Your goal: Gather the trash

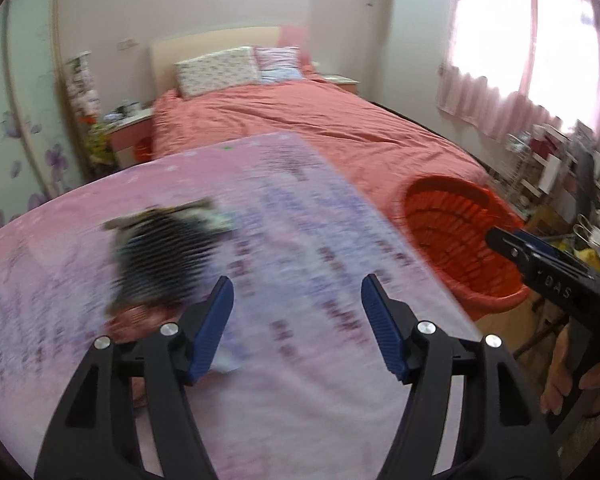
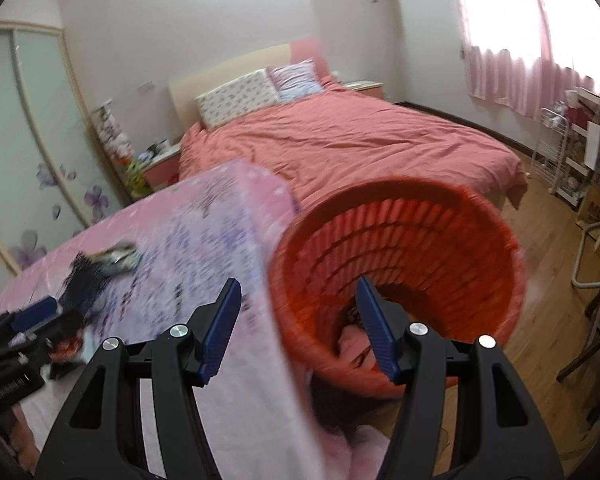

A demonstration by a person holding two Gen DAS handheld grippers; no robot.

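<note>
Pink tablecloth: blurred trash lengthwise toward bed; both tongs open, empty.

Both wrist cameras look down across the pink-covered table toward the bed; the right sits nearer the orange basket, which both views share, though blurred

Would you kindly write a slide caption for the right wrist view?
Open right gripper above the orange basket beside the pink-clothed table, dark trash remaining.
</note>
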